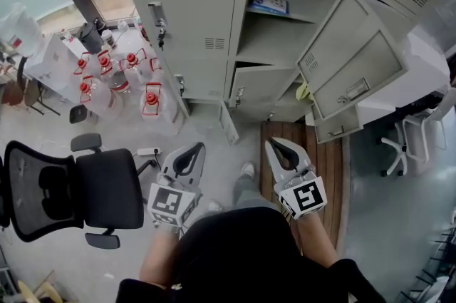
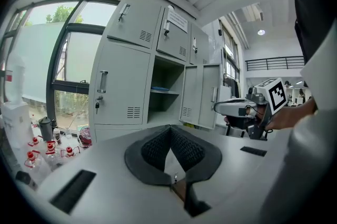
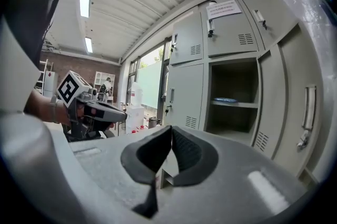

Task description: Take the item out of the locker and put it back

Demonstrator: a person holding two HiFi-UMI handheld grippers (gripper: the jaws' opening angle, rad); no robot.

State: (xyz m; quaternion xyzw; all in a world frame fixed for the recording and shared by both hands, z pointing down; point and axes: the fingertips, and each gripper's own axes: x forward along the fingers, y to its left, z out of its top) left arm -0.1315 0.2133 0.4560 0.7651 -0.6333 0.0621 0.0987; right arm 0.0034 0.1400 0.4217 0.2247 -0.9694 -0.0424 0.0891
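Locker point(image 1: 274, 48) stands open; left claw point(image 1: 200, 147), right claw point(image 1: 271, 144) closed, empty.

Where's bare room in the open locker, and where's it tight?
Bare: the compartment floor under the shelf holding the blue item. Tight: open doors hang at its right; water jugs cluster further left.

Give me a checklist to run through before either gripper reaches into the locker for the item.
1. Locker door open: ok.
2. Blue item in view, lying on the shelf: ok.
3. Left gripper empty: ok.
4. Right gripper empty: ok.
5. Jaws apart for a grasp: not ok, both grippers are shut.
6. Nothing between the grippers and the opening: ok.
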